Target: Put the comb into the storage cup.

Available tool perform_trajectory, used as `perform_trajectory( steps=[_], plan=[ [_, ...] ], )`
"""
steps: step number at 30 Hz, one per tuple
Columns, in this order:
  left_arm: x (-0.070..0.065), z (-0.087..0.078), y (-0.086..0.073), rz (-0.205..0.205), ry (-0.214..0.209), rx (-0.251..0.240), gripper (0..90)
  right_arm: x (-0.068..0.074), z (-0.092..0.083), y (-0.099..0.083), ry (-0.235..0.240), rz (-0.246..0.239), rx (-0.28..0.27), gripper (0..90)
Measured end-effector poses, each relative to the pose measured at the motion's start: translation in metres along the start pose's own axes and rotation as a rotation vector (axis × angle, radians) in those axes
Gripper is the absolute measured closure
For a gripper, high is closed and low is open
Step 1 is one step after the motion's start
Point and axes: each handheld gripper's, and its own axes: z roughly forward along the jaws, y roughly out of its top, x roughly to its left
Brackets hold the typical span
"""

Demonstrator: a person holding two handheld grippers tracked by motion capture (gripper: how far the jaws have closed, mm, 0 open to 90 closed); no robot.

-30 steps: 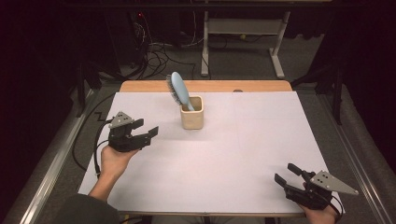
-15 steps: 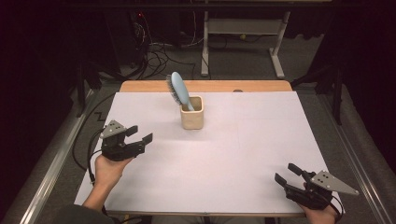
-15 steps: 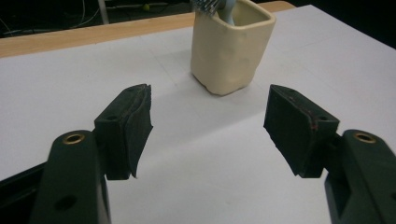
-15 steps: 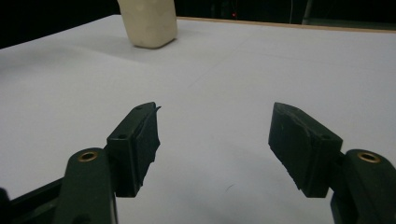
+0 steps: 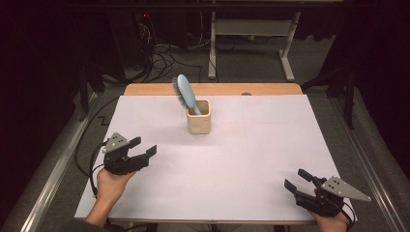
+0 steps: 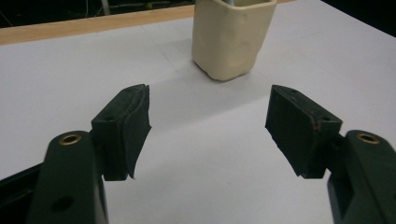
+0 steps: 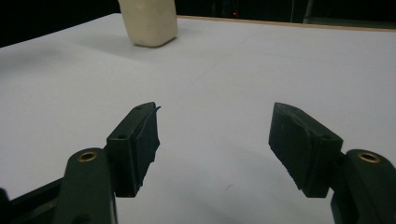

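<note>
Stood bristle-end up in the cream cup (image 5: 198, 116) at twelve o'clock on the tabletop (image 5: 241, 159): blue hairbrush (image 5: 185, 94), probably just stowed. Left gripper (image 5: 145, 148) fingers parted, widening, empty; right gripper (image 5: 298, 178) fingers apart, idle.

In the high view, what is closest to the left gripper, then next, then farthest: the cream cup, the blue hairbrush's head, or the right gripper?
From the left gripper:
1. Cream cup, up and to its right, mid-table.
2. Blue hairbrush's head, sticking out above the cup, leaning left.
3. Right gripper, at the table's near right corner.
</note>
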Motion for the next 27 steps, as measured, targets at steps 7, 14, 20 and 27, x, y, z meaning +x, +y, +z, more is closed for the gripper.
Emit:
perform_trajectory(
  steps=[7, 14, 20, 27],
  plan=[
    [-0.004, -0.007, -0.012, -0.008, 0.002, -0.013, 30.8, 0.001, 0.0, 0.0, -0.002, -0.004, -0.002, 33.7],
    [-0.007, -0.015, -0.02, -0.014, 0.01, -0.037, 30.7, 0.002, 0.0, 0.0, 0.003, -0.006, -0.002, 33.5],
    [-0.011, -0.016, -0.029, -0.016, 0.006, -0.03, 30.7, 0.002, -0.001, 0.0, 0.003, -0.007, -0.002, 33.5],
    [-0.016, -0.017, -0.04, -0.004, 0.003, -0.021, 31.1, 0.003, -0.002, 0.0, 0.0, -0.012, -0.007, 33.5]
  ],
)
